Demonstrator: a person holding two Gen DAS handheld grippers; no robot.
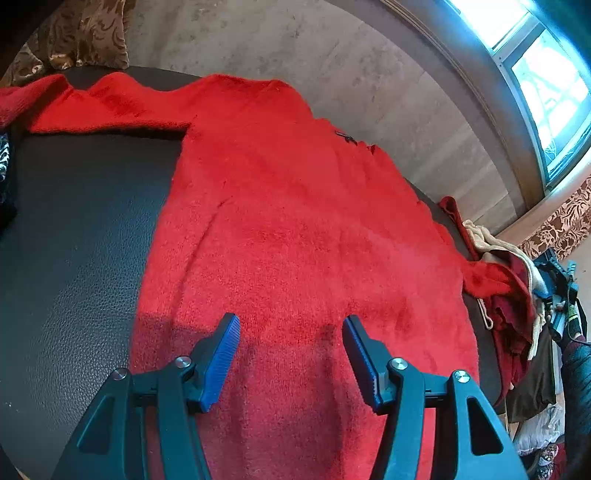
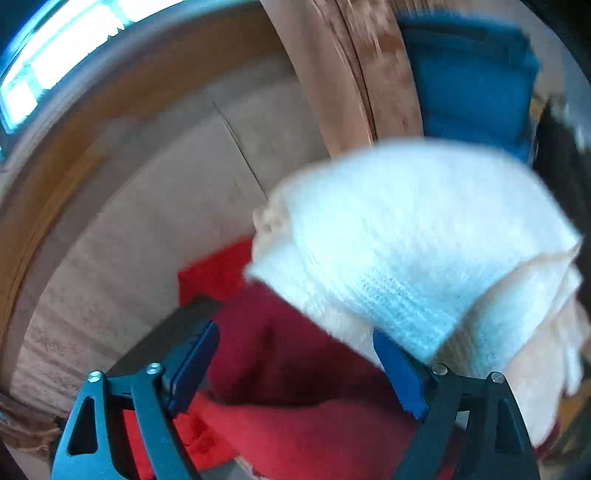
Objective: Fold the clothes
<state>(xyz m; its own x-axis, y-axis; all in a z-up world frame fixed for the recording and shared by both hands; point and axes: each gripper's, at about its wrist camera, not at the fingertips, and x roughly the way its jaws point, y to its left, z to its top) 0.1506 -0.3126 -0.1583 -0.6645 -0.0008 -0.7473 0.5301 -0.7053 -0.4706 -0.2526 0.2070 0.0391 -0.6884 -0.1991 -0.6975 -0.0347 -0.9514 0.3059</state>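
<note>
A fuzzy red sweater (image 1: 295, 221) lies flat on a dark leather surface (image 1: 74, 240), with one sleeve (image 1: 110, 110) stretched out to the far left. My left gripper (image 1: 290, 325) hovers open over the sweater's near hem, with nothing between its blue pads. The right wrist view is blurred. There my right gripper (image 2: 295, 332) stands open above a dark red garment (image 2: 288, 350), gripping nothing. A folded white knit garment (image 2: 406, 240) bulges over its right finger (image 2: 399, 373). Whether the knit touches the finger I cannot tell.
A pile of cream and dark red clothes (image 1: 509, 295) hangs off the surface's right edge. A patterned cushion (image 1: 85, 33) sits at the back left. A pale wall and a bright window (image 1: 546, 74) lie behind. Blue cloth (image 2: 469, 74) shows past the white knit.
</note>
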